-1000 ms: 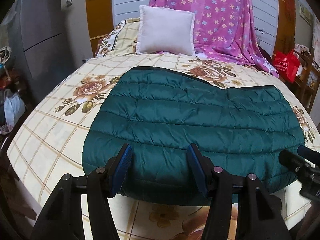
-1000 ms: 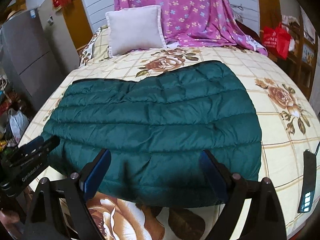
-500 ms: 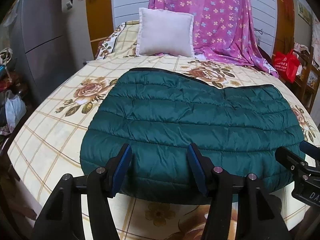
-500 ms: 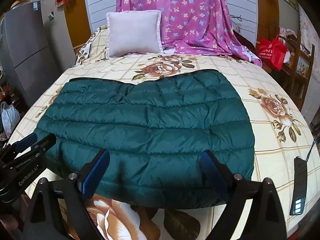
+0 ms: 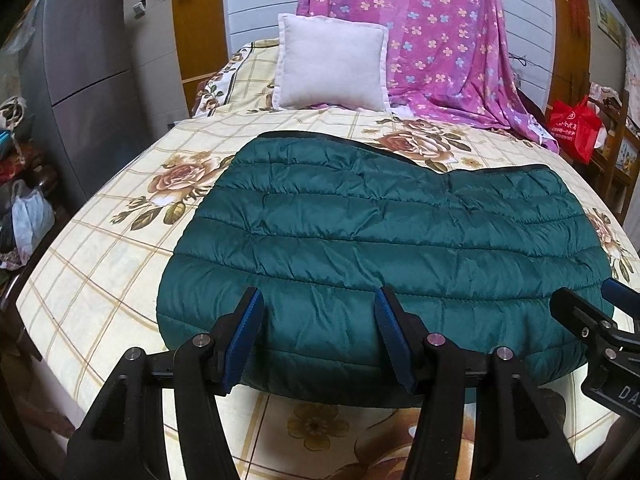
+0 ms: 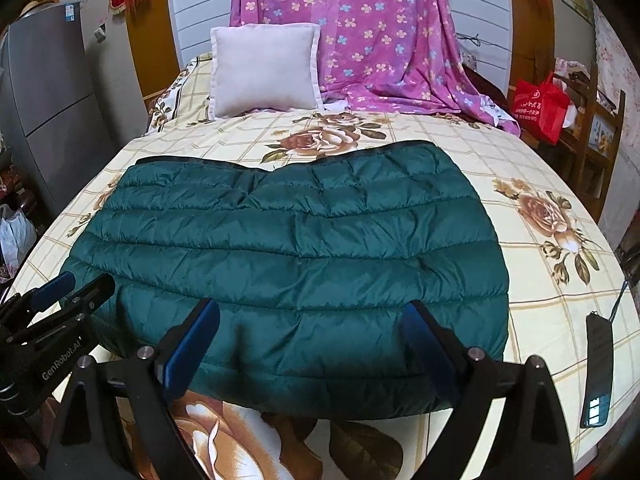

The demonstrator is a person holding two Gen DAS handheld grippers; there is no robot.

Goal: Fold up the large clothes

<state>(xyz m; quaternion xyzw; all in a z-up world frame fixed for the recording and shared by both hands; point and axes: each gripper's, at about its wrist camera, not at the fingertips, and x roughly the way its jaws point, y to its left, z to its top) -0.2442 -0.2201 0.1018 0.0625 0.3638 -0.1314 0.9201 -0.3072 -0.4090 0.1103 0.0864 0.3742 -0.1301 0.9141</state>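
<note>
A dark green quilted jacket (image 5: 384, 240) lies folded flat on the rose-patterned bed sheet (image 5: 100, 264), near the bed's near edge. Its long axis runs from side to side across the bed, parallel to that near edge, and the quilting seams follow the same line. The black-trimmed edge of the jacket faces the far end of the bed, toward the white pillow (image 5: 332, 68) and the pink floral cloth (image 5: 432, 40); the rounded folded edge faces the cameras. The left gripper (image 5: 318, 334) hangs over the near edge of the jacket toward its left part, jaws partly apart, nothing between them. The right gripper (image 6: 310, 346) hangs over the near edge toward the right part, jaws spread wider, also holding nothing. A black phone (image 6: 598, 370) lies on the sheet to the right of the jacket, apart from it. Compared with a second ago, the jacket lies in the same place and shape, and both pairs of jaws stand at the same width. The right wrist view now shows more of the far wall, and the jacket sits lower in it.
</note>
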